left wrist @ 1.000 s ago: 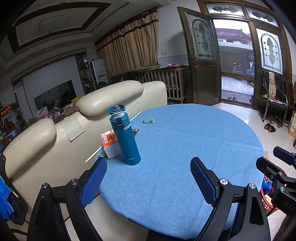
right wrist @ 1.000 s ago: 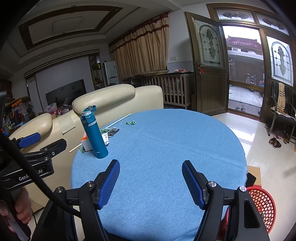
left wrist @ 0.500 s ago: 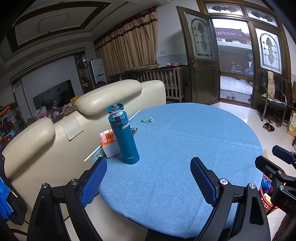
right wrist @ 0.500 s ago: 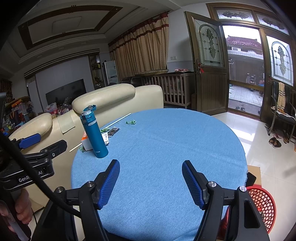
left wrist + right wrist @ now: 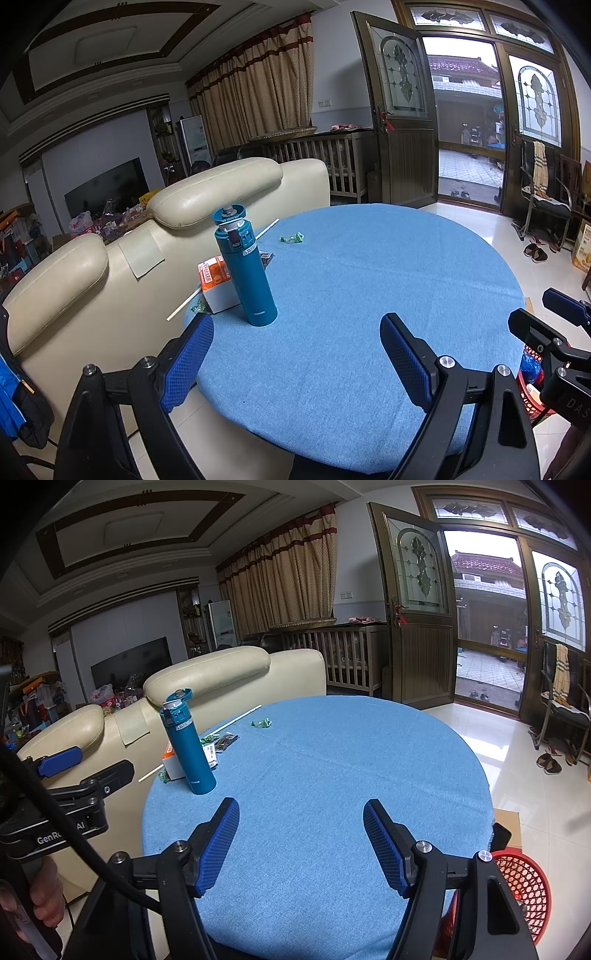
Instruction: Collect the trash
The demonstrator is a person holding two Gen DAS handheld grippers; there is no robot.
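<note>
On the round bench, covered in a woven blue cloth, a tall teal metal flask is standing upright at about 9 o'clock, its flip lid hanging open. Touching it behind is sitting a small white-and-orange cardboard box, and a thin white straw is lying diagonally past the box, overhanging the bench edge. The trash: a crumpled green wrapper is lying at 11 o'clock, apart from the flask; a dark flat packet and another green scrap are lying just beyond the flask; one more green scrap is sitting at the bench edge beside the box.

The left tool is hovering over the near bench edge, its textured blue pads spread wide, gripping nothing and touching nothing. The right tool is likewise gaping wide above the cloth, holding nothing.

A red plastic mesh basket is standing on the glossy tiled floor at 4 o'clock, beside the bench. A cream leather sofa is backing against the bench at 9 o'clock.
</note>
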